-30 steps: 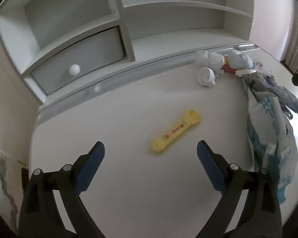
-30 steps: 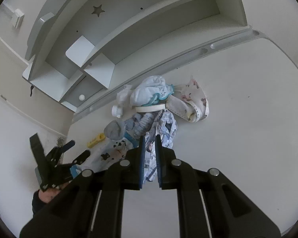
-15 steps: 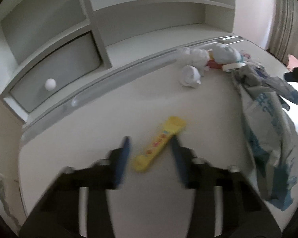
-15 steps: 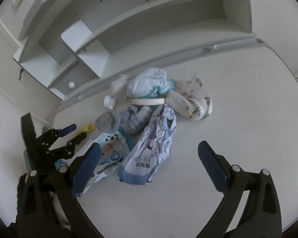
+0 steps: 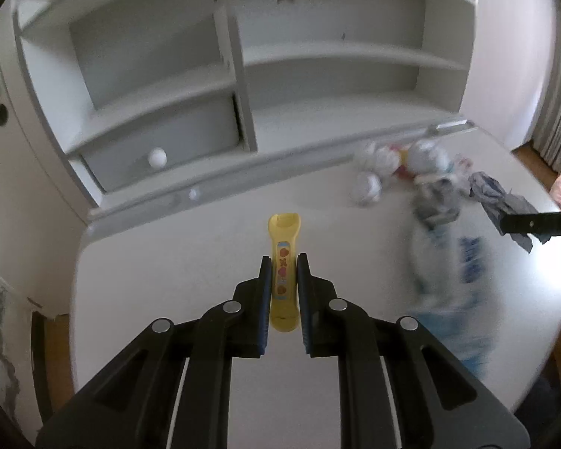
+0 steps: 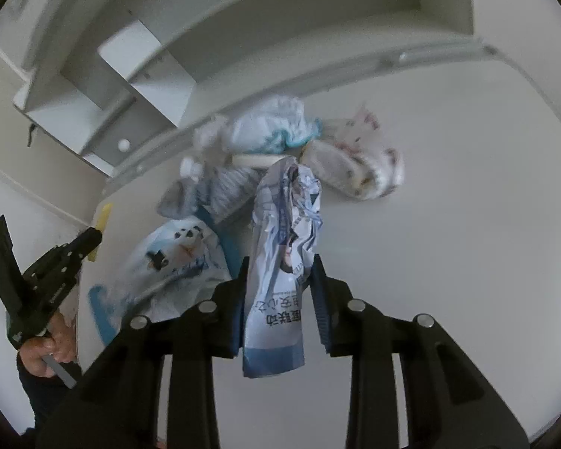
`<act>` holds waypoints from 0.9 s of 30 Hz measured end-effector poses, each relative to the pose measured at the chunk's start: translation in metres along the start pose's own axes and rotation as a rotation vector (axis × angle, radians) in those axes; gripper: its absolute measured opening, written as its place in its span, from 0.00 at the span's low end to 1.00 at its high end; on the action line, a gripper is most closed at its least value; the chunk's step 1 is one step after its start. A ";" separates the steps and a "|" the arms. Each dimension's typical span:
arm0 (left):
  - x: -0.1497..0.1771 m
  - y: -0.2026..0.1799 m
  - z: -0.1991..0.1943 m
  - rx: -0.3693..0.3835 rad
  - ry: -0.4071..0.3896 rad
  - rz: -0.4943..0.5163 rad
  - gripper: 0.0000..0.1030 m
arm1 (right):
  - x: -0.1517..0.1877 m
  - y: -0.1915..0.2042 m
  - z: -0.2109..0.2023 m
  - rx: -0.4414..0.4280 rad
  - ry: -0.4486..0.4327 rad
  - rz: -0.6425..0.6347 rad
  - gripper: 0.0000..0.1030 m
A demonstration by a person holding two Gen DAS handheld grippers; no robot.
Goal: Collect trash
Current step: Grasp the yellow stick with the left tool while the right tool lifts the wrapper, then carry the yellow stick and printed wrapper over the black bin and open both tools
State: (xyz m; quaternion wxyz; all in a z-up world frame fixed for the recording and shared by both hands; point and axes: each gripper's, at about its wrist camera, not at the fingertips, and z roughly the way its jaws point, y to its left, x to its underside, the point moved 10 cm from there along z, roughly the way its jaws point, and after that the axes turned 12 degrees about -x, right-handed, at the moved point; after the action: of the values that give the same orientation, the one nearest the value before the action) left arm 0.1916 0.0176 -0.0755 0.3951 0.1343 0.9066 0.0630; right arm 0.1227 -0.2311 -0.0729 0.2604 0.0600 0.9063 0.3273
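Both tools, earlier empty, now clamp trash.

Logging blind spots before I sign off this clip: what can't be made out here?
- Left wrist view: trash pile and printed plastic bag smeared by motion blur; bag print unreadable.
- Left wrist view: yellow wrapper, lower sides hidden by the left claw.
- Right wrist view: crumpled packet, whether the closing right claw pinches it.
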 end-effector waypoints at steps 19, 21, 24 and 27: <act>0.005 -0.387 -0.131 0.556 -0.092 0.316 0.12 | 0.114 -0.213 -0.255 0.310 -0.322 0.185 0.28; 0.015 -0.432 -0.143 0.631 -0.082 0.357 0.12 | 0.135 -0.248 -0.279 0.350 -0.343 0.247 0.28; 0.034 -0.497 -0.158 0.714 -0.079 0.425 0.12 | 0.169 -0.297 -0.303 0.401 -0.364 0.342 0.28; 0.062 -0.559 -0.162 0.762 -0.064 0.514 0.12 | 0.204 -0.343 -0.316 0.428 -0.375 0.438 0.28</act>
State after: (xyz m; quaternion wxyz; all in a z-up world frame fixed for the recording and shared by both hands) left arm -0.0757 -0.4995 -0.1324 0.3168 0.4922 0.7898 -0.1833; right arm -0.1929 -0.6189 -0.1701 0.3276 0.3650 0.8564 0.1614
